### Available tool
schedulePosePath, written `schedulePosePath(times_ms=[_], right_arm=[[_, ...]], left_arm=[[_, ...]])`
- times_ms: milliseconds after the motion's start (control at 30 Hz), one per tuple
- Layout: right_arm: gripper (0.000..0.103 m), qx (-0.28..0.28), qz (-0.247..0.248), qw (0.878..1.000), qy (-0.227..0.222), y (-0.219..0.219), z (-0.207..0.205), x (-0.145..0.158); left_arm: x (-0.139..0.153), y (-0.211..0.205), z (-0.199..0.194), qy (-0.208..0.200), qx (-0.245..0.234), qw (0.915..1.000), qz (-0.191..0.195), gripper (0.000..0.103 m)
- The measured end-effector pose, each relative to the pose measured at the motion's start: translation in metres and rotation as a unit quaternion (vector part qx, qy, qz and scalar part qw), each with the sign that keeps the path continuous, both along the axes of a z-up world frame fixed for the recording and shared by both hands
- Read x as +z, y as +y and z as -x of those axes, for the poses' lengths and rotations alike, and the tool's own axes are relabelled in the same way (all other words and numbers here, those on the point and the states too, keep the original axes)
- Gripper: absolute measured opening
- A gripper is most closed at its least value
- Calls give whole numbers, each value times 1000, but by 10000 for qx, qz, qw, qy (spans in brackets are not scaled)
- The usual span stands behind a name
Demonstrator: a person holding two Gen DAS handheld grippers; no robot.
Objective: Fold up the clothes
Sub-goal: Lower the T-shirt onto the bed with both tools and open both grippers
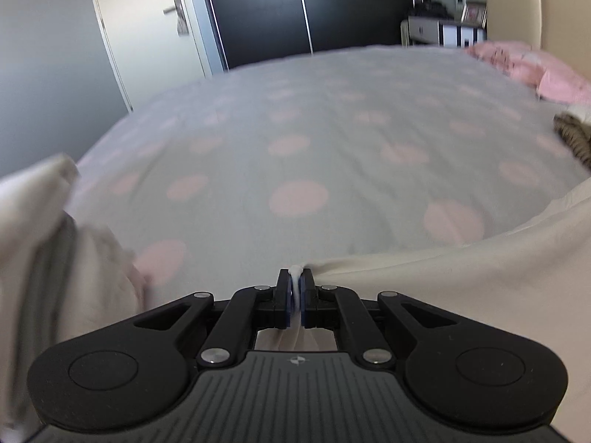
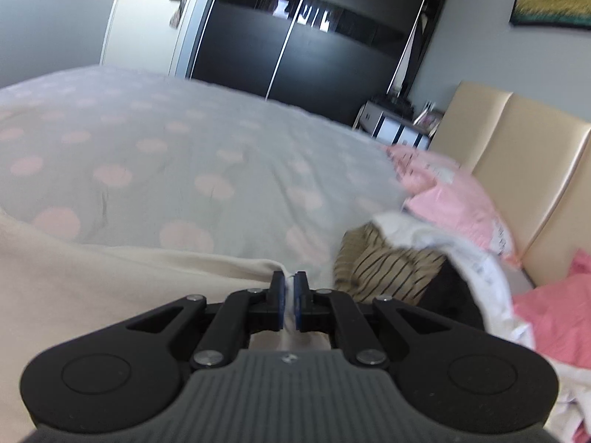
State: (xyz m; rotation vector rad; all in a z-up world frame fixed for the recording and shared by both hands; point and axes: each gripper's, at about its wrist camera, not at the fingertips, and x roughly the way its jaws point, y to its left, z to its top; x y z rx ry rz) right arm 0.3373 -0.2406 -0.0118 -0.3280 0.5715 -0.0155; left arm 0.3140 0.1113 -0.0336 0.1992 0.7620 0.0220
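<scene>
A cream garment (image 1: 480, 280) stretches between both grippers above the bed. My left gripper (image 1: 296, 277) is shut on a bunched edge of it, and the cloth runs off to the right. In the right wrist view the same cream garment (image 2: 110, 280) spreads to the left, and my right gripper (image 2: 290, 282) is shut on its other pinched edge. Both views are blurred by motion. A pale bunched piece of cloth (image 1: 44, 243) hangs at the left of the left wrist view.
The bed has a grey cover with pink dots (image 1: 295, 140). A heap of clothes with a tan striped garment (image 2: 391, 269), white and pink pieces lies by pink pillows (image 2: 454, 195) at the beige headboard (image 2: 517, 162). A dark wardrobe (image 2: 314, 37) and a door (image 1: 147, 29) stand beyond.
</scene>
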Motion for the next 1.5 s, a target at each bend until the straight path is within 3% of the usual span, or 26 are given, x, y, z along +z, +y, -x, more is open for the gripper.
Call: schedulePosePath(times_ms=[200,367,433,467,667,700,833,1033,1100,1233,1267,1333,1400,1500], right_arm=[[6,-46,-46,9980,630,-3,-23,-50],[8,-92,-242,9958,879,-12,-27,-65],[31,-42,-244,9958,880,-14,-24,-58],[35,15,-246,9960,858,-15,-21,-53],[35,517,-786,9939,584,-23,-7,-13],[35,624,-912,9921,591,-20,-10,-10],[35,1054,-1362,9817,818,0,-35,-11],[35,1386,-1938,9603,1451,36,-84,-34],[36,1544,-1895,9540,1737,46,-95,-44],[33,1768,-1819,9438,2118,54,-100,-58],[31,1816,-1882,9416,2120,52,-99,-60],[17,1929,-2042,9356,2137,47,-96,-60],[15,2048,-2068,9356,1997,44,-90,-55],[13,2219,-1909,9462,1377,45,-79,-40]], left_arm=[[-39,1,-9,410,-99,9990,-121,3],[-35,2,-12,530,-288,9980,-193,3],[-24,6,-10,521,-360,9980,-46,11],[-18,8,-8,490,-398,9980,30,18],[16,1,-15,119,-827,9944,640,45],[17,-4,-22,145,-949,9929,696,45],[1,-26,-54,596,-1407,9852,773,45],[-28,-41,-75,1049,-1710,9767,762,45],[-34,-41,-75,1131,-1764,9744,818,35],[-38,-34,-69,1057,-1926,9698,1060,24],[-38,-33,-68,1036,-1979,9680,1144,16],[-37,-35,-64,942,-2119,9656,1178,10],[-31,-39,-60,719,-2196,9668,1095,5],[-16,-42,-58,167,-2127,9710,1080,4]])
